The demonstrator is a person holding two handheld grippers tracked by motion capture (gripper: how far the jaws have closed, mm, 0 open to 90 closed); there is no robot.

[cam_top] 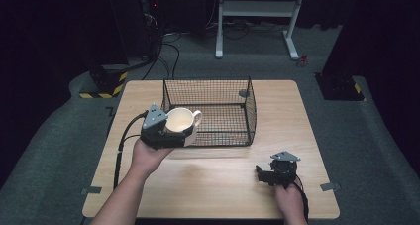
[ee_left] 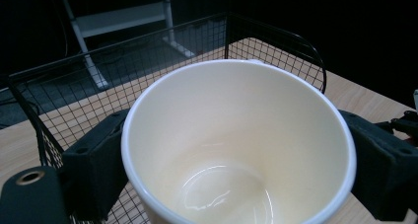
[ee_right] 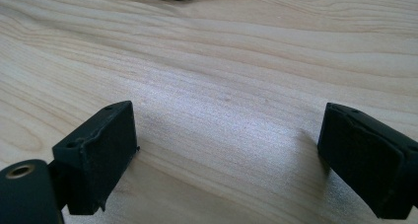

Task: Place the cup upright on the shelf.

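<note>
High view: left gripper [cam_top: 174,132] holds a cream mug [cam_top: 181,120] w/ jaws closed on its sides, just at the near-left corner of the wire basket [cam_top: 250,103], about 9 o'clock from table [cam_top: 218,185] centre. Mug looks lifted off the wood, rim level w/ or just above the basket's front edge; can't tell exactly. Mug upright, long axis vertical, mouth up, handle pointing to 2 o'clock, over the basket.

Left gripper view: jaws press opposite walls of the mug [ee_left: 236,145], empty inside; basket [ee_left: 276,41] lies straight ahead at 12.

Key relation, my guess: basket interior is at 1–2 o'clock from the mug, so next move prob. goes forward-right, over the rim, then down. Left hand far nearer.

Right gripper [cam_top: 276,174] sits at 5 o'clock, well apart, jaws wide open, nothing between them, low over bare wood [ee_right: 231,86].
</note>
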